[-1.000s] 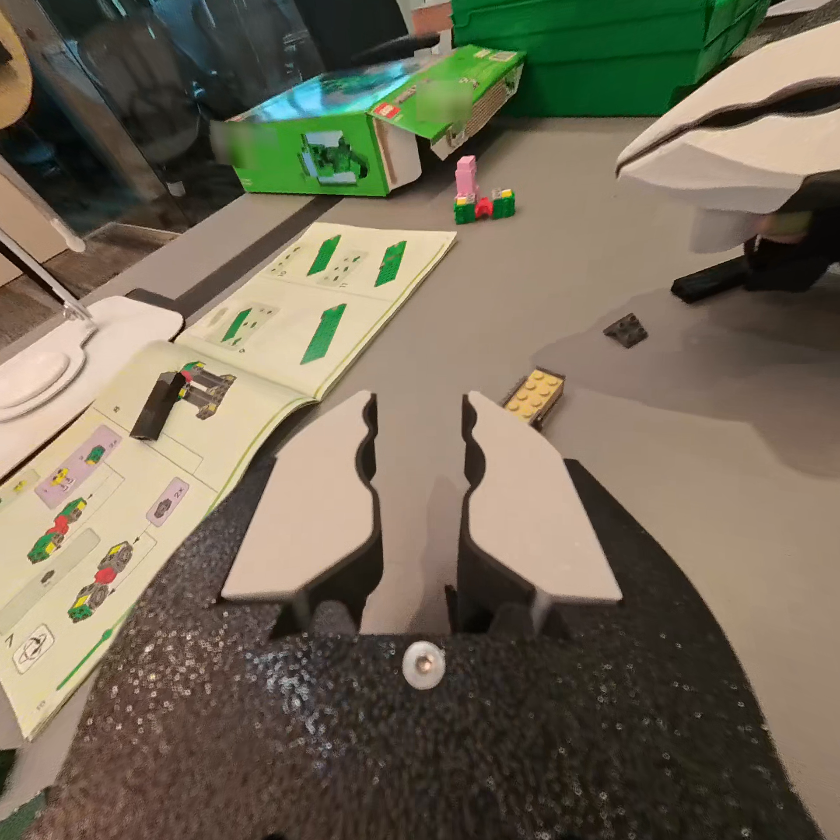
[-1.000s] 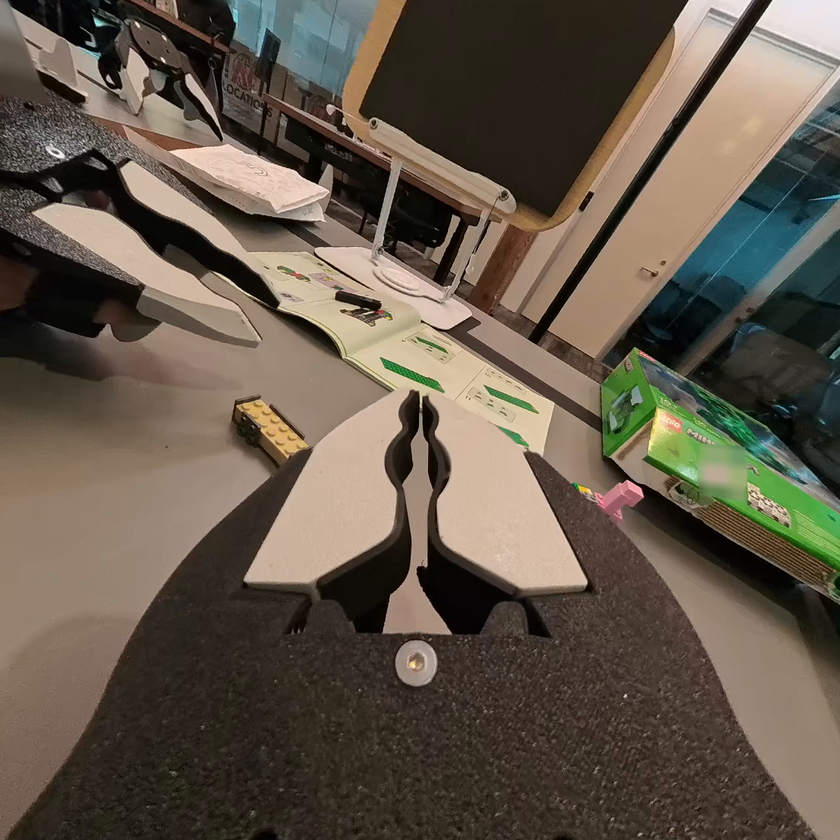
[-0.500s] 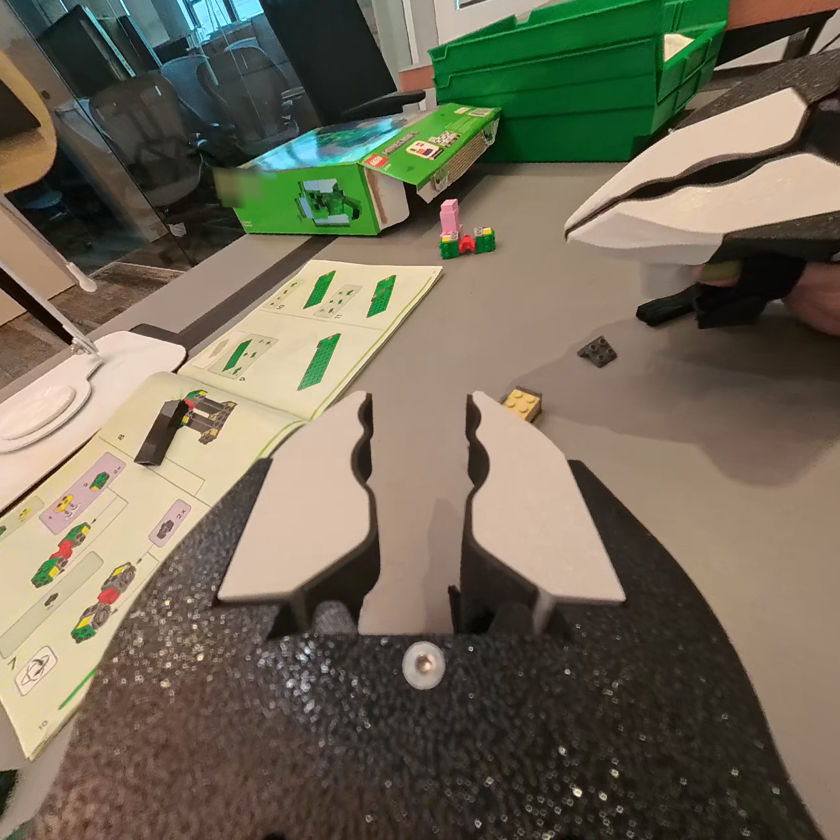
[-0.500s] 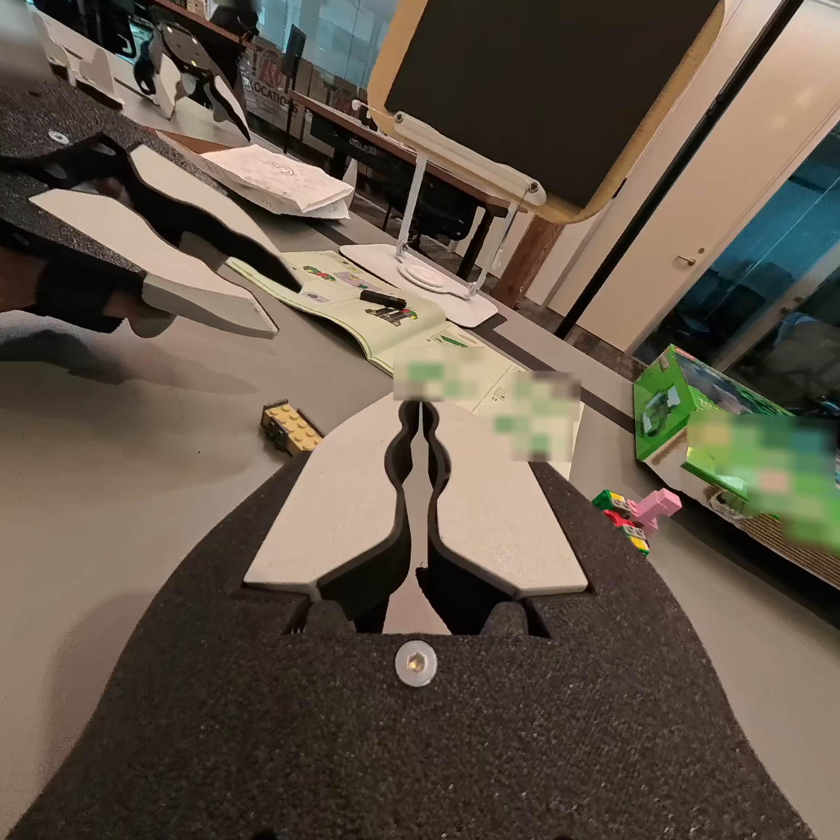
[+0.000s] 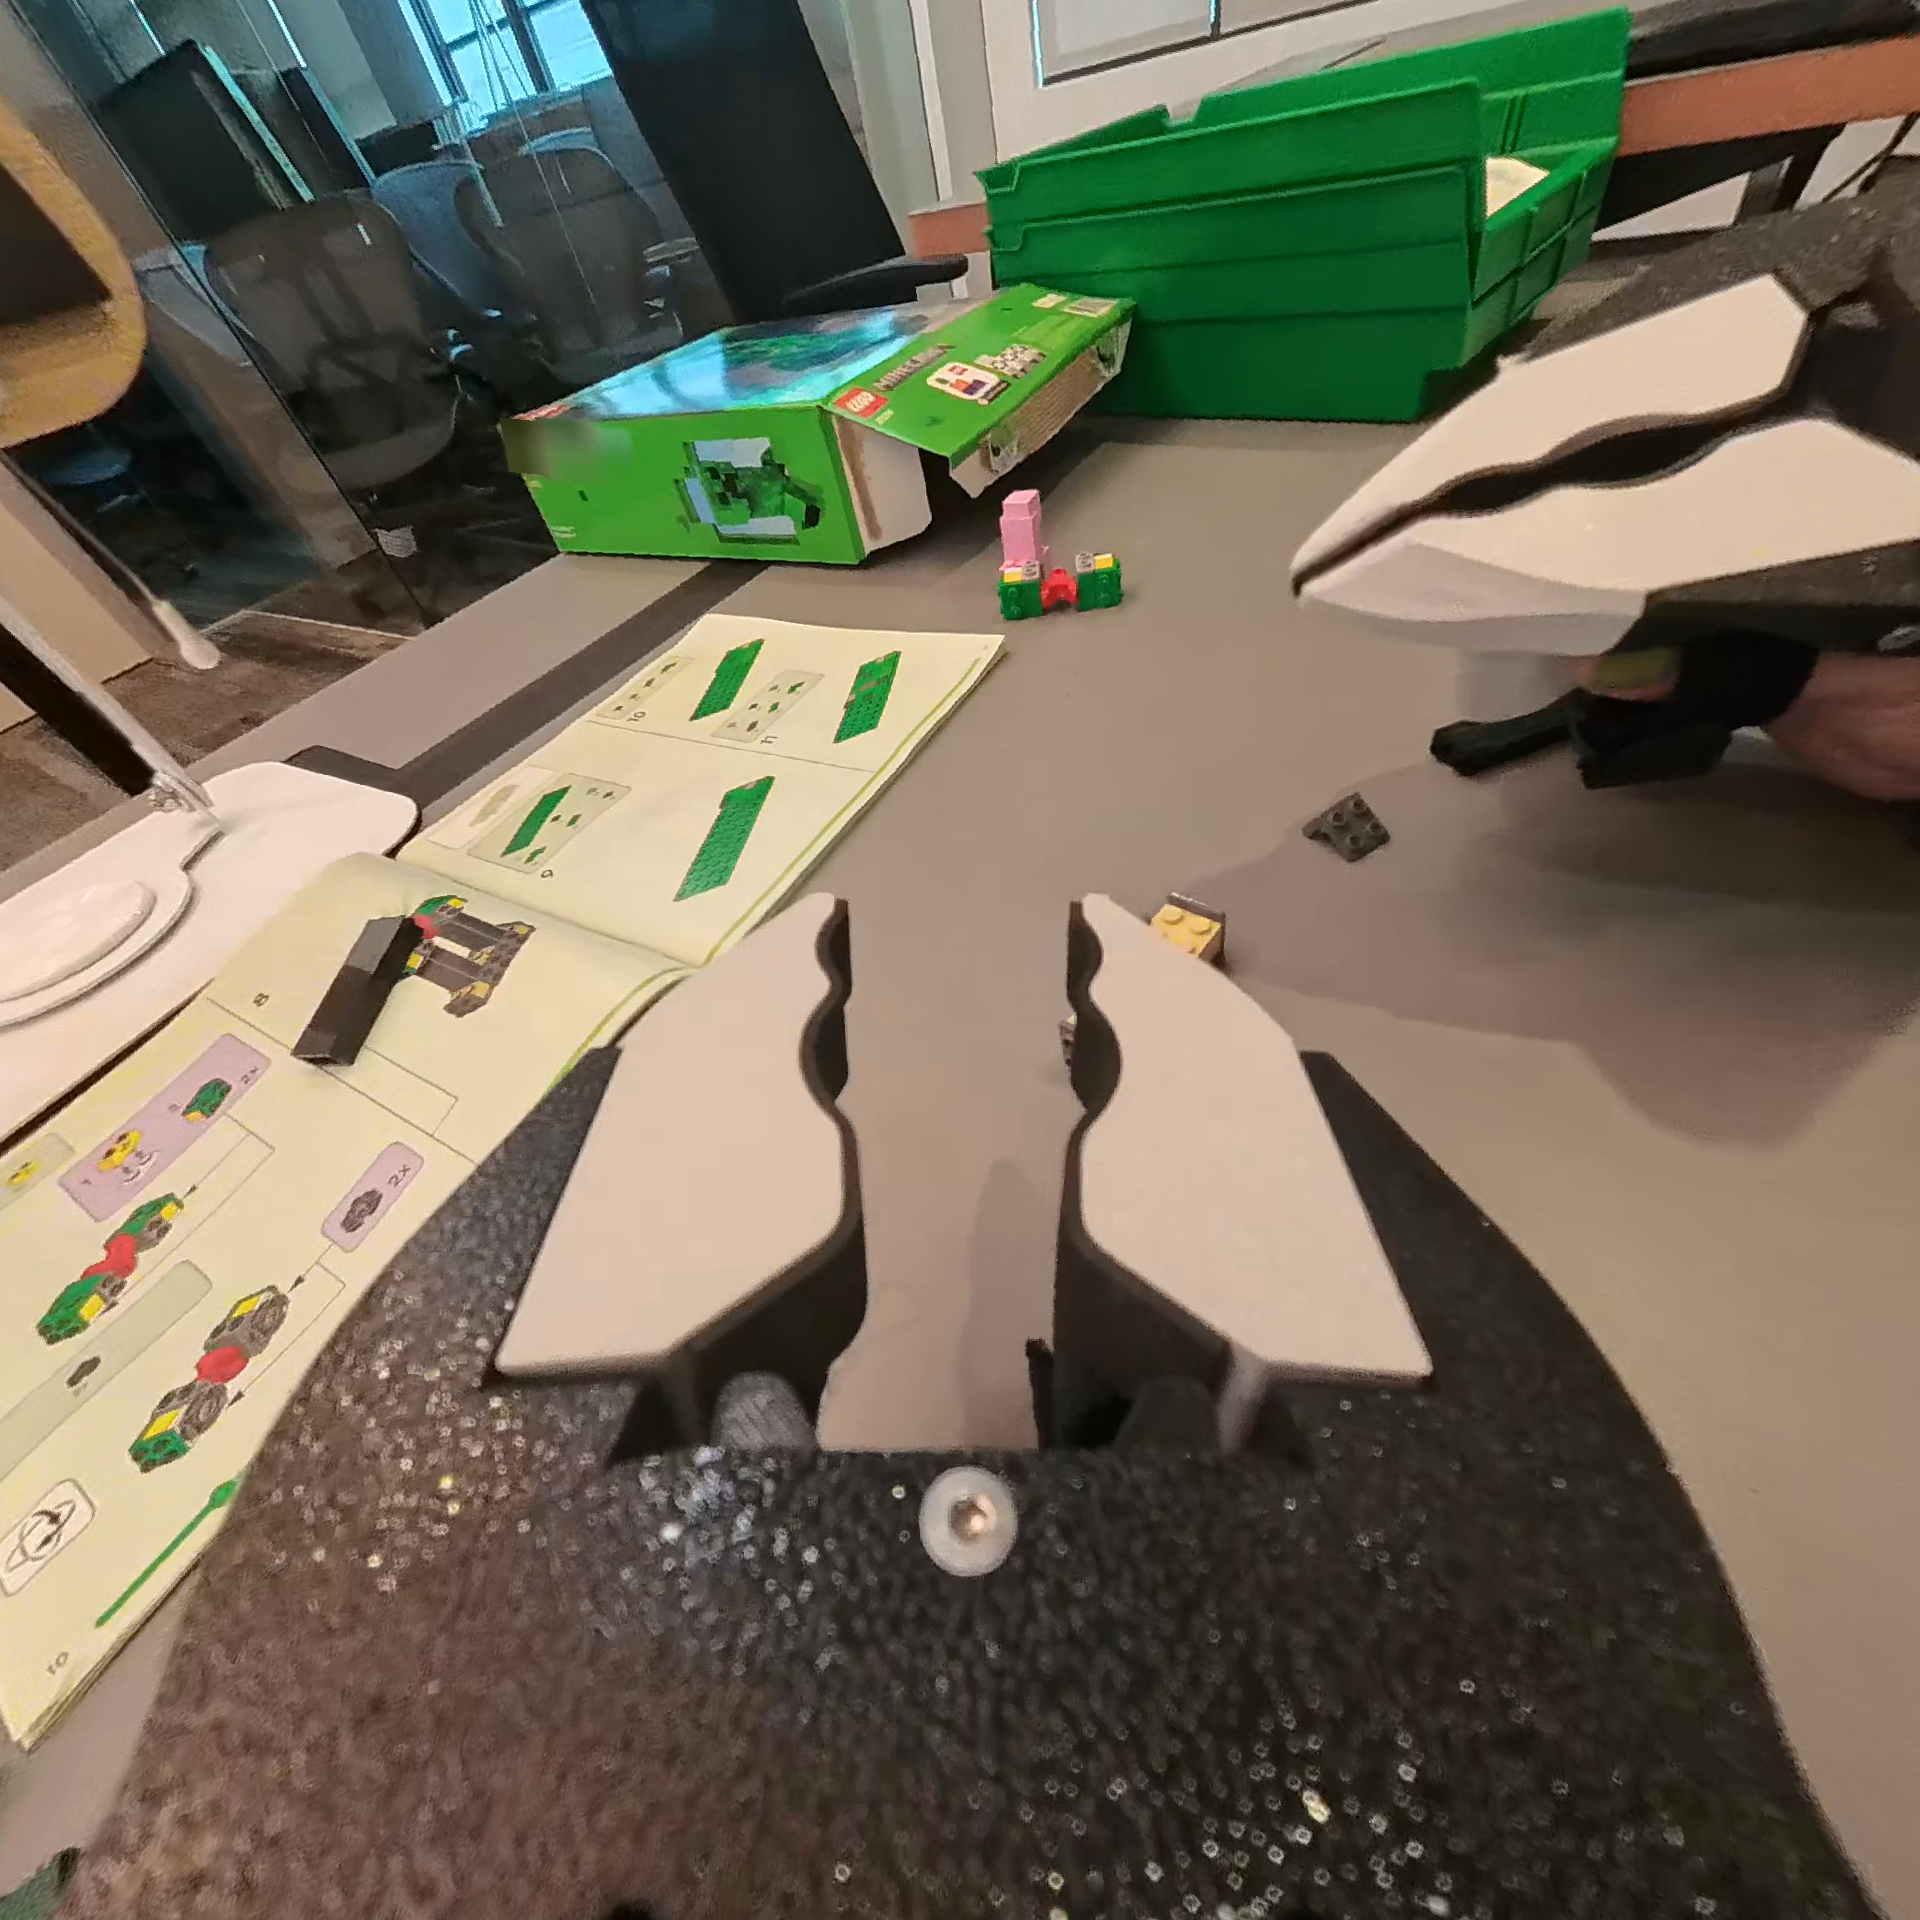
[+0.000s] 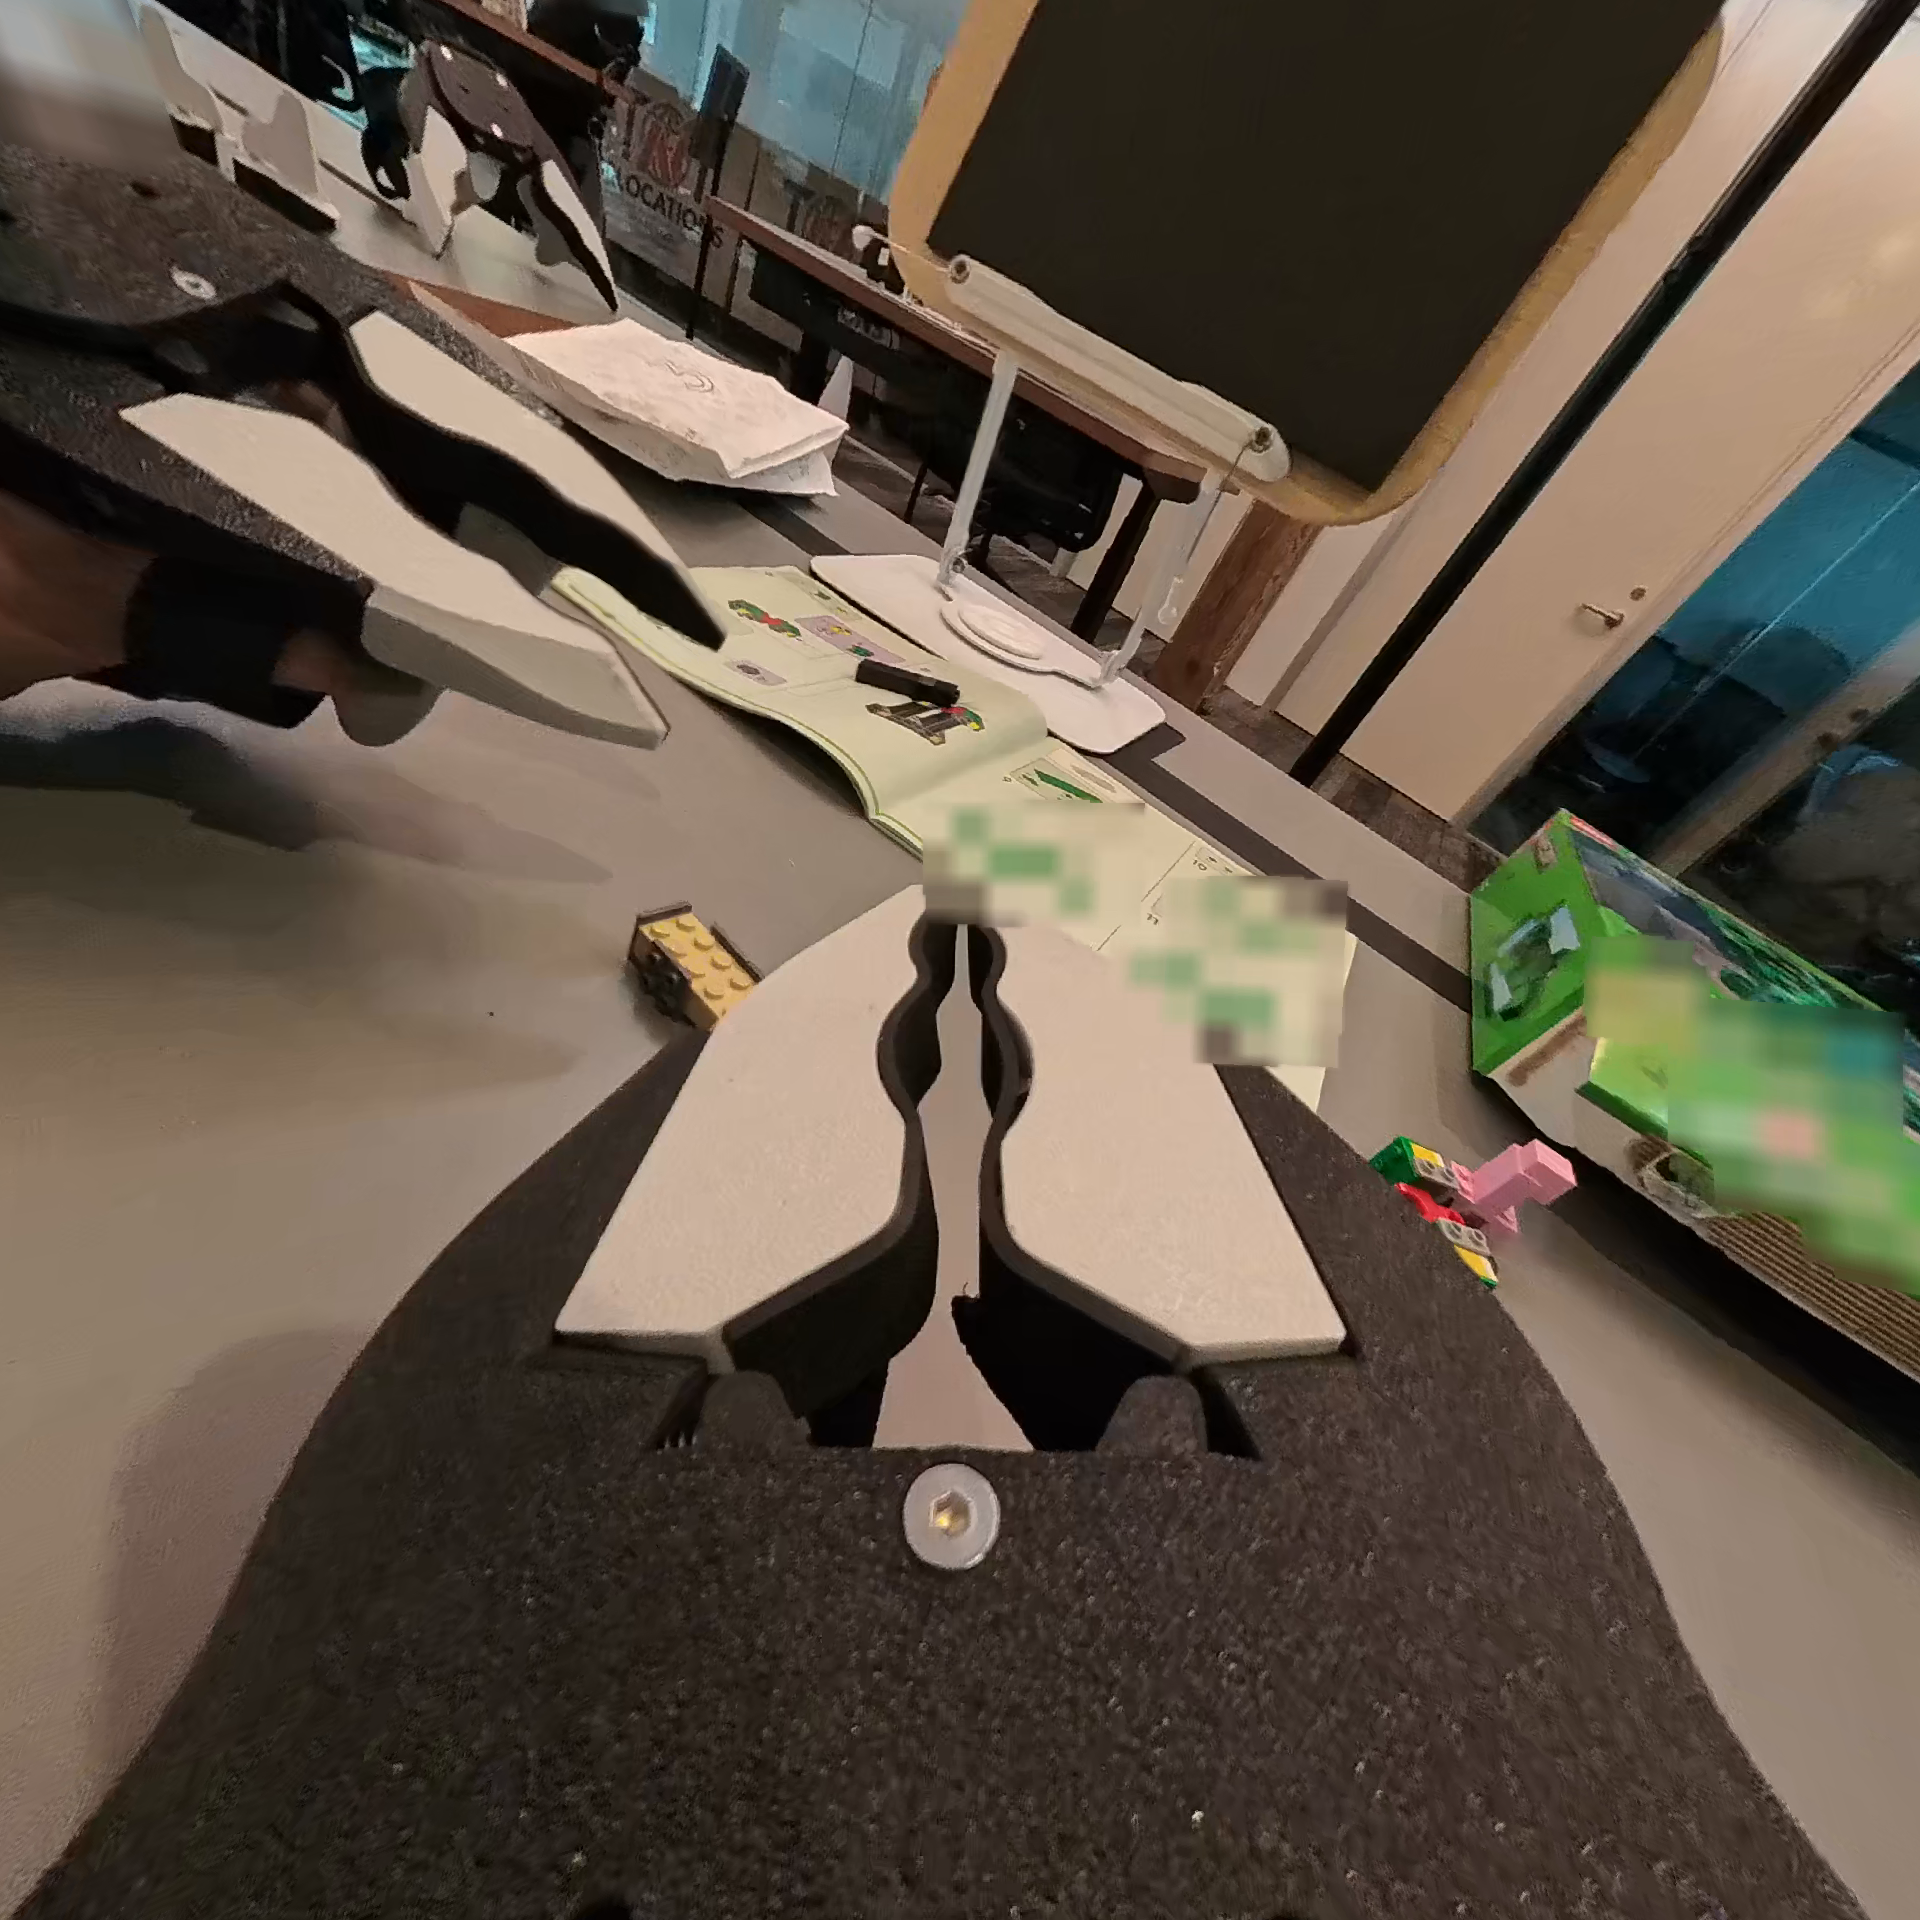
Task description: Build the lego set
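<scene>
Left tool [image 5: 954, 914] hovers over the grey surface [image 5: 1195, 727], jaws spread w/ a clear gap, nothing between them. Right tool [image 6: 961, 935] is closed or nearly so: only a thin slit shows between the tips, nothing visibly held. In the left wrist view it [image 5: 1311, 582] sits at upper right, above the surface, a hand [image 5: 1860, 717] under it.

Yellow brick [image 5: 1188, 928] on a dark base lies on the surface just beyond the left tool's right finger [image 5: 1195, 1143], partly hidden by it; in the right wrist view the same brick [image 6: 694, 958] lies just left of the right tool's tips. Dark grey plate [image 5: 1348, 828] lies near, a bit further out twd the right tool, apart from the brick.

Open booklet [image 5: 665, 790] lies left of the left tool. A black bar [image 5: 351, 992] rests on its left page. Beyond the booklet's far corner stands a small build [image 5: 1055, 582]: pink piece upright on green, yellow & red bricks. Behind that, a green box [image 5: 727, 457] lies on its side, end flap open. Green bins [image 5: 1299, 239] are stacked at the far edge.

White stand base [image 5: 125, 883] sits left of the booklet; the right wrist view shows it [image 6: 1039, 644] carrying a dark panel [image 6: 1299, 208] w/ a tan rim. A white paper bag [image 6: 686, 416] lies further back on the left in that view.
</scene>
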The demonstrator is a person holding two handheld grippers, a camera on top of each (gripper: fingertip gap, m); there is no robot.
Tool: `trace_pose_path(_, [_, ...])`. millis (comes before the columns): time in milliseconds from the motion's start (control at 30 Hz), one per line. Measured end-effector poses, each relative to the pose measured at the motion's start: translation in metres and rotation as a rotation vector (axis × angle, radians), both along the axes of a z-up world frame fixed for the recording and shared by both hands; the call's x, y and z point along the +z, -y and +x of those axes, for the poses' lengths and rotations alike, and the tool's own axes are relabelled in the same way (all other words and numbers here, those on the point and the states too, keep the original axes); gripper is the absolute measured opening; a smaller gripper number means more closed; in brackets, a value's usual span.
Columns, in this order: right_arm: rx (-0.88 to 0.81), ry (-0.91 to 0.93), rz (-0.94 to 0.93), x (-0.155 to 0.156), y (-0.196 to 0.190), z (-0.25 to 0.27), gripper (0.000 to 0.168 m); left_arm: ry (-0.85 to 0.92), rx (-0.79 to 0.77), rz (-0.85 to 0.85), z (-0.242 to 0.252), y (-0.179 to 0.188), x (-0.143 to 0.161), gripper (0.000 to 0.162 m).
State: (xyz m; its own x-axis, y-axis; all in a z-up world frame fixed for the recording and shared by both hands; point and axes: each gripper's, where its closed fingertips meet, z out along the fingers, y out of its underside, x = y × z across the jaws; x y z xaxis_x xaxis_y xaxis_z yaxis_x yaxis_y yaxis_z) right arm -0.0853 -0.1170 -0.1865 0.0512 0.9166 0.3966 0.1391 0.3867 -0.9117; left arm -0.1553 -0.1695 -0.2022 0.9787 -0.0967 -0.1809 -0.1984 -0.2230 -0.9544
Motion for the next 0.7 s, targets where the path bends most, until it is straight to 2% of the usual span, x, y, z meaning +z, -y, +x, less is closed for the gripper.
trace_pose_path(467, [0.037, 0.067, -0.056, -0.0075, 0.0069, -0.0017, 0.021, 0.073, 0.018, 0.025, -0.0049, 0.0009, 0.0013, 0.053])
trace_pose_path(700, [0.032, 0.034, -0.089, -0.0054, 0.0009, -0.0014, 0.033, 0.101, 0.035, 0.029, -0.0061, -0.0001, 0.0023, 0.076])
